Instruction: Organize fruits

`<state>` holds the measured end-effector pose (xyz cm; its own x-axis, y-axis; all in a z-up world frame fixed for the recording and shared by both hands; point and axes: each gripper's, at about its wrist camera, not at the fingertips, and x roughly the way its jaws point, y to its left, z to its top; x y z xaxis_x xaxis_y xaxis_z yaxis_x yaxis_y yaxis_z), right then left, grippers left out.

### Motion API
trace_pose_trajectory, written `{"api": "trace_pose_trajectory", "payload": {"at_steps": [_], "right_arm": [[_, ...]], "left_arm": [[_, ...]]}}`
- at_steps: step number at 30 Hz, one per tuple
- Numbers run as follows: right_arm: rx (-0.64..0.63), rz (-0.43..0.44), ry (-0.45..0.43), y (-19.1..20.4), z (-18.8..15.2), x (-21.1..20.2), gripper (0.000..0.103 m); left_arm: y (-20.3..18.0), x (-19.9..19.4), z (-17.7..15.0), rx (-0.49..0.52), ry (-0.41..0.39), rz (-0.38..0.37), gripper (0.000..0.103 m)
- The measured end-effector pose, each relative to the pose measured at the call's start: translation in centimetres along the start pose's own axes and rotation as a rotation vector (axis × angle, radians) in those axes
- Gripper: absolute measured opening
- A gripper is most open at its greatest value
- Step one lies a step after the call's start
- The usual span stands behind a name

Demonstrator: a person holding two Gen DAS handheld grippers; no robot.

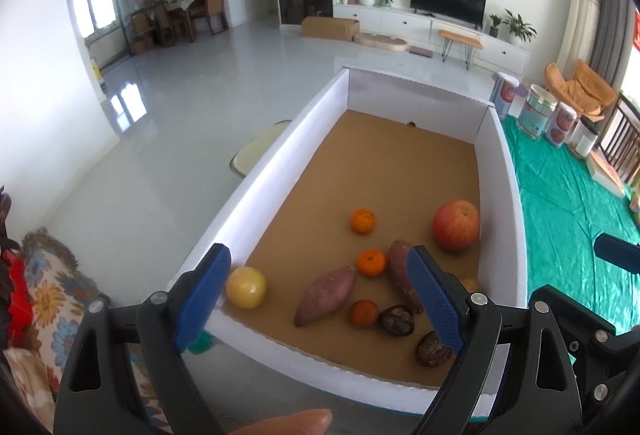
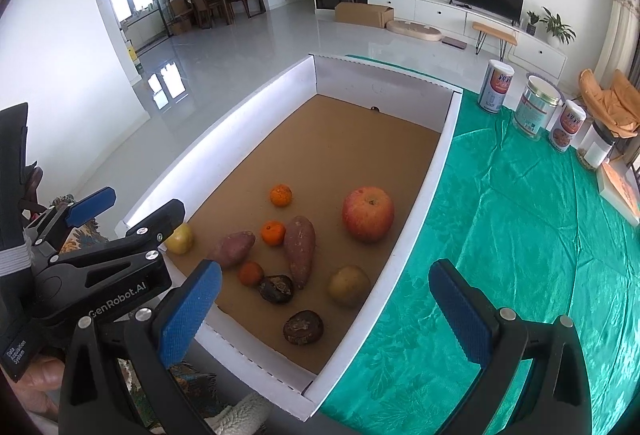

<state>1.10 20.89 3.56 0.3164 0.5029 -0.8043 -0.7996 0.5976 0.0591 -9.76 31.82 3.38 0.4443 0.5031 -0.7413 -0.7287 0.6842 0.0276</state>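
The left gripper [image 2: 132,207], whose black frame reads "GenRobot.AI" and "Data Acquisition System", hovers wide open and empty over the near left corner of the shallow white-walled cardboard box [image 2: 424,171]. The right gripper [image 2: 326,309] also gapes wide, holding nothing. Ahead of it lie a large red apple [image 2: 368,214], small orange tangerines [image 2: 281,194], purple-skinned sweet potatoes [image 2: 300,250] and dark wrinkled round fruits [image 2: 303,327]. The box rests on a desk under shiny green cloth [image 2: 520,235]; beyond stand labelled cans [image 2: 496,86], their writing unreadable, in a white-tiled living room.
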Motion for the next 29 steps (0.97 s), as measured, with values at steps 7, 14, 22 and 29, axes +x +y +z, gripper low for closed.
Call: {"api": "trace_pose_trajectory", "payload": {"at_steps": [7, 14, 22, 29], "right_arm": [[-0.008, -0.012, 0.007, 0.2, -0.1, 0.2, 0.103], [-0.019, -0.020, 0.009, 0.4, -0.1, 0.1, 0.103], [-0.031, -0.031, 0.001, 0.7, 0.2, 0.0, 0.103], [-0.024, -0.027, 0.017, 0.6, -0.2, 0.6, 0.103]], "left_arm": [[0.3, 0.3, 0.0, -0.004, 0.014, -0.012, 0.091], [0.7, 0.6, 0.1, -0.018, 0.026, -0.023, 0.091], [0.8, 0.6, 0.4, -0.016, 0.015, -0.038, 0.091], [1.1, 0.9, 0.4, -0.033, 0.023, -0.071, 0.091]]}}
